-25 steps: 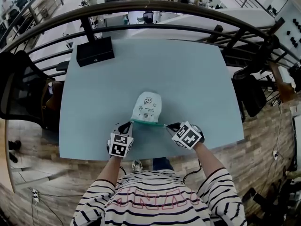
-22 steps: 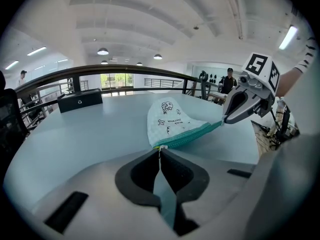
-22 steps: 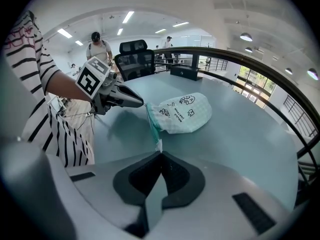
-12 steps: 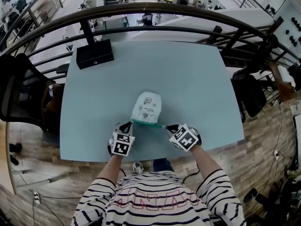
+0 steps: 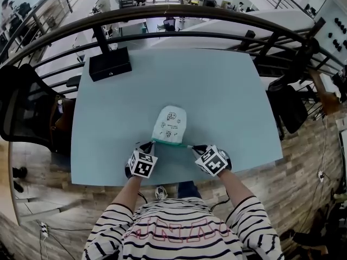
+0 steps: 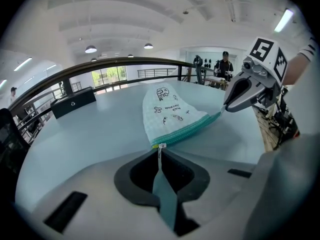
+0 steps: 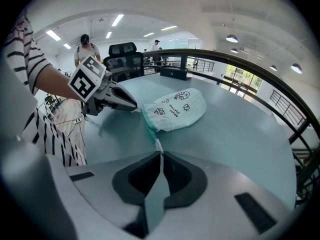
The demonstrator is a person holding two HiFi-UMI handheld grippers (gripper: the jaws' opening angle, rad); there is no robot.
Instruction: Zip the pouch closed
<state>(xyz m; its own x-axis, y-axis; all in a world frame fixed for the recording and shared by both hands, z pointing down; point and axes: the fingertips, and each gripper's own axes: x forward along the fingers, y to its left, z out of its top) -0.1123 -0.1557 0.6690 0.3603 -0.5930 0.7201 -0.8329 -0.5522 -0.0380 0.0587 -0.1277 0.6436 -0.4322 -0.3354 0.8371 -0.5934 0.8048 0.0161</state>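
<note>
Both zipper ends of the pouch (image 5: 169,124) are pinched in closed jaws, left gripper (image 5: 148,144) at one, right gripper (image 5: 193,147) at the other; the pouch is laid on the table (image 5: 217,91) just beyond.

An open-plan office on a raised gallery: a curved dark railing (image 5: 179,8) bounds the far side of the pale blue counter (image 5: 217,91), black office chairs (image 5: 21,104) stand beside that railing on wood-plank floor (image 5: 303,161), and beyond the railing white desks (image 5: 133,21) sit under round ceiling lamps (image 6: 90,49).
</note>
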